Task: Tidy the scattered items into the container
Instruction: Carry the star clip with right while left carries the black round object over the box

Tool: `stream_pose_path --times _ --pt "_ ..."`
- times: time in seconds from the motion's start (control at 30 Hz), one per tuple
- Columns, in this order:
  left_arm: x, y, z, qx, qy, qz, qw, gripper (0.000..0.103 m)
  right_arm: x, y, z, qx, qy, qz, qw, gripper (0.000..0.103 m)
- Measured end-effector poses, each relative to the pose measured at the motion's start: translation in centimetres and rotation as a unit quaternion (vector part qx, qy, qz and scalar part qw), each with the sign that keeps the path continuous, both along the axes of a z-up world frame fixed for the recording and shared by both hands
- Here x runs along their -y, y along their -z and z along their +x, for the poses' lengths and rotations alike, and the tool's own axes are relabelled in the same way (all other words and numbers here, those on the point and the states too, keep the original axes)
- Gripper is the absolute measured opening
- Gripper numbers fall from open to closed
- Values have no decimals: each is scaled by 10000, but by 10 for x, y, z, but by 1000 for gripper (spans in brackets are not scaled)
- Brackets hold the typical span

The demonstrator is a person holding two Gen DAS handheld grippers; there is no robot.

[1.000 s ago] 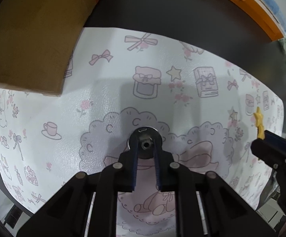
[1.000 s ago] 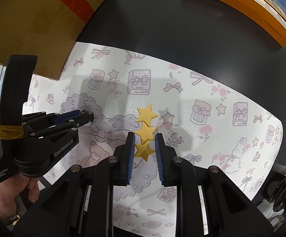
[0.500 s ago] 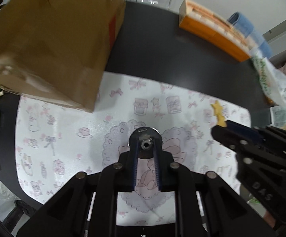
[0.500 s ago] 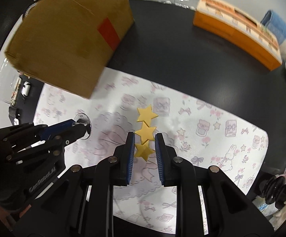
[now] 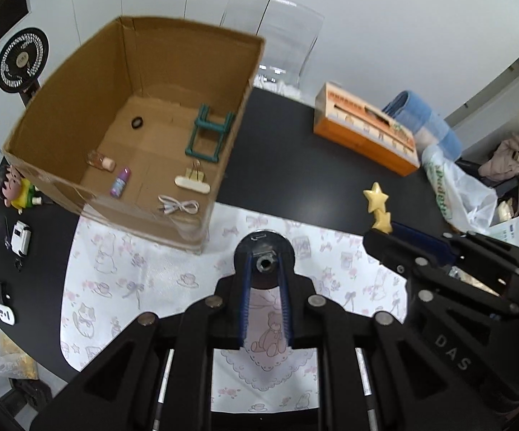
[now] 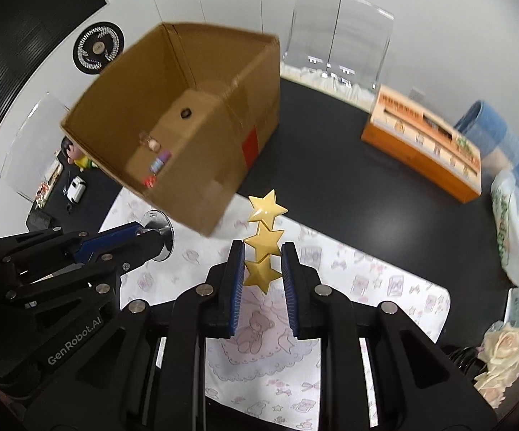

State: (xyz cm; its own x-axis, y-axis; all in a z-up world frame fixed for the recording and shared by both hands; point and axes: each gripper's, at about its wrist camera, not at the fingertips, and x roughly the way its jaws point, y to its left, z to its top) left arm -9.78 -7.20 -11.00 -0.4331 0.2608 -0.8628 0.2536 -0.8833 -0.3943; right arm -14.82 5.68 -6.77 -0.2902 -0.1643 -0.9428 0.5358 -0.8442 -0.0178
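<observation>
Both grippers have risen above the mat; the cardboard box [image 6: 187, 122] lies ahead-left of the right gripper [image 6: 262, 273], which pinches the upright yellow star strip [image 6: 265, 240]; the left gripper [image 5: 263, 280], nearer the box, clamps a round metal disc [image 5: 263, 248].

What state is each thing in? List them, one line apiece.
left gripper: shut on the round metal disc, lifted off the mat.
right gripper: shut on the yellow star strip, which points up.
cardboard box: open at the top, standing on the patterned mat.
white cable: coiled, lying inside the box.
green frame: inside the box, against its wall.
</observation>
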Motion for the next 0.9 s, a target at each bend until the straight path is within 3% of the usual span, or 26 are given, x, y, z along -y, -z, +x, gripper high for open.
stream_pose_path --times 0.3,0.9 --pt "37 -13 7 -185 -147 -50 9997 15 36 -19 2 -202 -153 -39 9997 21" --pt "132 -13 -8 -235 -550 -154 9981 15 132 -18 -23 -227 -613 -90 9978 21"
